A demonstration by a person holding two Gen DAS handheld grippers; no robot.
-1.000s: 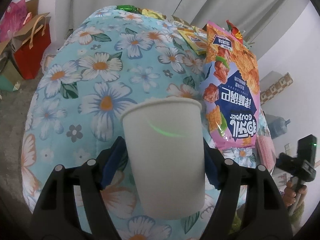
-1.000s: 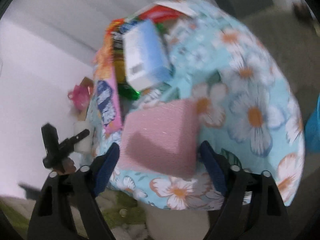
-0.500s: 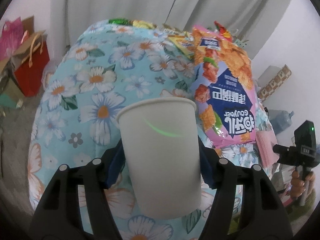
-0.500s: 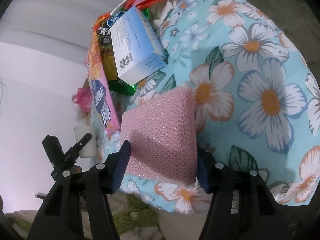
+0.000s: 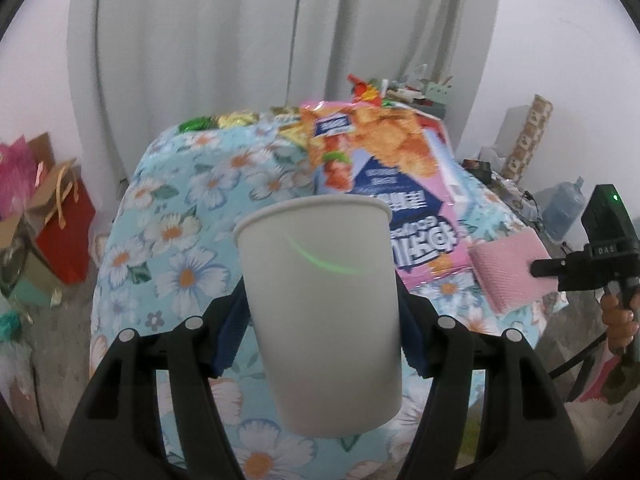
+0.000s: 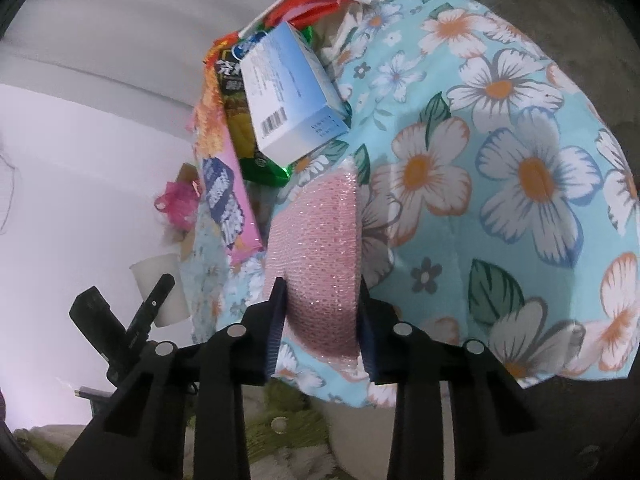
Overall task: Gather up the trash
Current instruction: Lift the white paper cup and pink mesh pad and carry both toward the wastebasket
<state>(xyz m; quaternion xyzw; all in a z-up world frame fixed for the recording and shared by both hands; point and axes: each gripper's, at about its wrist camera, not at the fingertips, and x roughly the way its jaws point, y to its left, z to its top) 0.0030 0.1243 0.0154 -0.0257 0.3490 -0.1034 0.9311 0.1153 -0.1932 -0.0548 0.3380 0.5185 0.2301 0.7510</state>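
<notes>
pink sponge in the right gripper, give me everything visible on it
The pink mesh-covered scouring sponge is a thick rectangular pad with a glittery netted skin, soft by the look of it. The right gripper is shut on it, blue pads pressing its two sides so it bulges slightly between them. It is held at the edge of the floral turquoise tablecloth; whether it touches the cloth cannot be told. The left wrist view shows the same sponge from the side, tilted.

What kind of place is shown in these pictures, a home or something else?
Probably a room in a home. A table under a floral tablecloth carries snack bags and a box; pale curtains hang behind, gift bags stand on the floor, and a water jug sits in a corner.
</notes>
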